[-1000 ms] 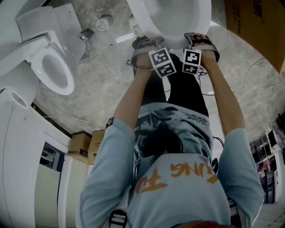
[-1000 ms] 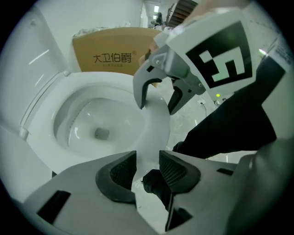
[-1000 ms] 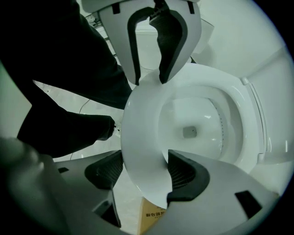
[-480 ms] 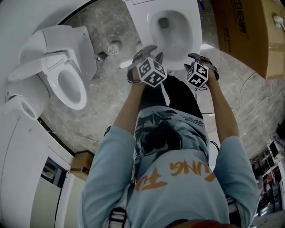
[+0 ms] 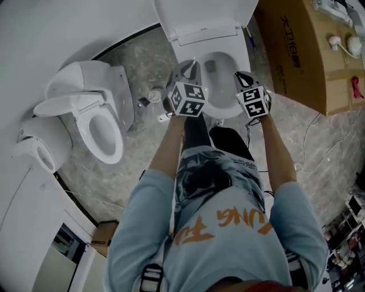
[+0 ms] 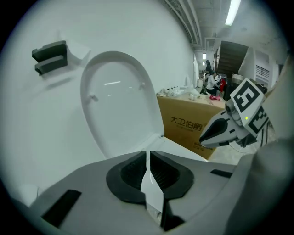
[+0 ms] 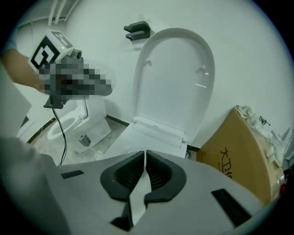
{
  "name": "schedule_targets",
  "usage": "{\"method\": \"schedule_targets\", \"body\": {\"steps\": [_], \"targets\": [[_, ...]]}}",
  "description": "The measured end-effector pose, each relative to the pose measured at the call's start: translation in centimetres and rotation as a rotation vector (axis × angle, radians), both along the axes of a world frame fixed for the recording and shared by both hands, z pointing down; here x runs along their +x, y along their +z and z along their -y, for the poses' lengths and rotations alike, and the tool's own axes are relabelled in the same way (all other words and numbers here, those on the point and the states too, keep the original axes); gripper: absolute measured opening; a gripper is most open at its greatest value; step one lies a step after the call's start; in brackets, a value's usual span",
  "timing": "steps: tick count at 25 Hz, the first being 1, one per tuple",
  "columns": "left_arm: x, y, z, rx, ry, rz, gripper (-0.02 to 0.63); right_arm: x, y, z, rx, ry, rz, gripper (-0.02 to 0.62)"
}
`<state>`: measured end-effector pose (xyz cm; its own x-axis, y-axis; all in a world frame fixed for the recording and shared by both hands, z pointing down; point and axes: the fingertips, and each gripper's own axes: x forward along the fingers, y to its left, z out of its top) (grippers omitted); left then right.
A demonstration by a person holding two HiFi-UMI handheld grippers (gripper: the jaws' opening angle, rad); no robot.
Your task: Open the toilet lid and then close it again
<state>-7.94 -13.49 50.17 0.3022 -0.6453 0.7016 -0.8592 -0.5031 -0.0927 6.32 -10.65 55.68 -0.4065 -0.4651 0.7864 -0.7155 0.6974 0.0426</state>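
The white toilet (image 5: 219, 68) stands at the top of the head view with its lid (image 5: 205, 17) raised against the wall and the bowl exposed. Both gripper views show the same lid (image 6: 117, 110) (image 7: 177, 78) upright ahead, apart from the jaws. My left gripper (image 5: 193, 64) and right gripper (image 5: 240, 77) hover side by side above the bowl's front. Their jaws have just been closing, and each pair now stands shut with nothing between them, left (image 6: 148, 153) and right (image 7: 145, 153).
A large cardboard box (image 5: 299, 51) stands right of the toilet. A second toilet (image 5: 97, 122) with its seat exposed sits to the left, and a floor drain (image 5: 155, 93) lies between them. Cables (image 5: 311, 145) trail on the floor at the right. The person's legs are below the grippers.
Both grippers have lifted up and away from the toilet's front rim, and their jaws have closed. The upright lid has come into view at the top.
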Motion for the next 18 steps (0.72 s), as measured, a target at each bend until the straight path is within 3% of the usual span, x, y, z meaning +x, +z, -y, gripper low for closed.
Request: {"method": "schedule_targets", "body": {"steps": [8,13,18], "targets": [[-3.4,-8.5,8.0,0.158,-0.054,-0.029,0.046,-1.3,-8.6,8.6,0.162,0.107,0.037,0.015],[-5.1,-13.4,12.4,0.251,-0.052,-0.01,0.046,-3.3,-13.7,13.4,0.31,0.017,-0.077,0.015],[-6.1,-19.0,15.8,0.343,-0.029,0.014,0.046,-4.9,-20.4,17.9,0.44,0.075,-0.051,0.016]]}}
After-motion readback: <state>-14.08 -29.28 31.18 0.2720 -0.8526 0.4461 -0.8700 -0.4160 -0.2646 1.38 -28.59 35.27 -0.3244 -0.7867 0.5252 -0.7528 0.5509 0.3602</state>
